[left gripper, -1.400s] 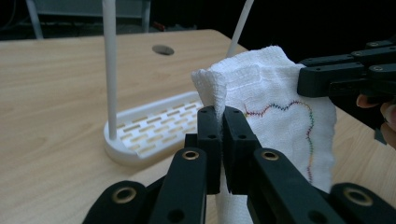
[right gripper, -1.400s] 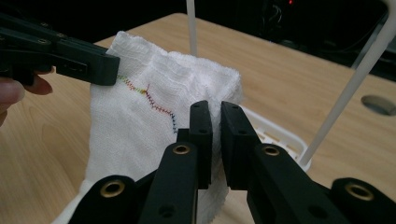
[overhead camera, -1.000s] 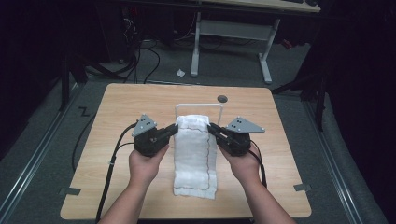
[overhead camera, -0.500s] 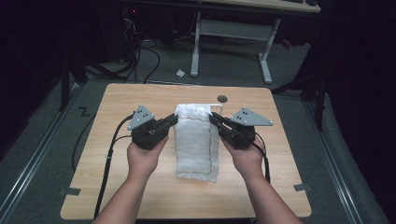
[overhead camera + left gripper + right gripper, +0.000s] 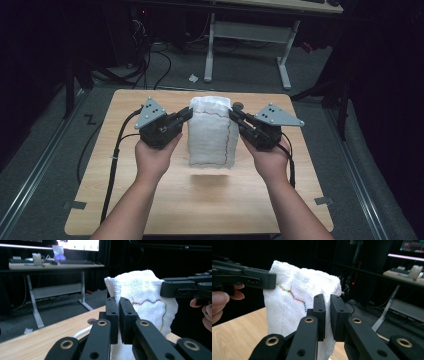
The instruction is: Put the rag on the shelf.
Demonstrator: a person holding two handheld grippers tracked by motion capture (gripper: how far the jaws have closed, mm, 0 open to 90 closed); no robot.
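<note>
We see a white cloth (image 5: 210, 131) held up above the worktop (image 5: 200, 205). The left gripper (image 5: 186, 114) pinches its top left corner, and the right gripper (image 5: 234, 114) pinches its top right corner, fingers closed tight.

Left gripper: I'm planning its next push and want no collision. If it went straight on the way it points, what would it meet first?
The white towel it already grips; straight beyond the left gripper, probably the right gripper holding the opposite edge, though depth is unclear.
</note>
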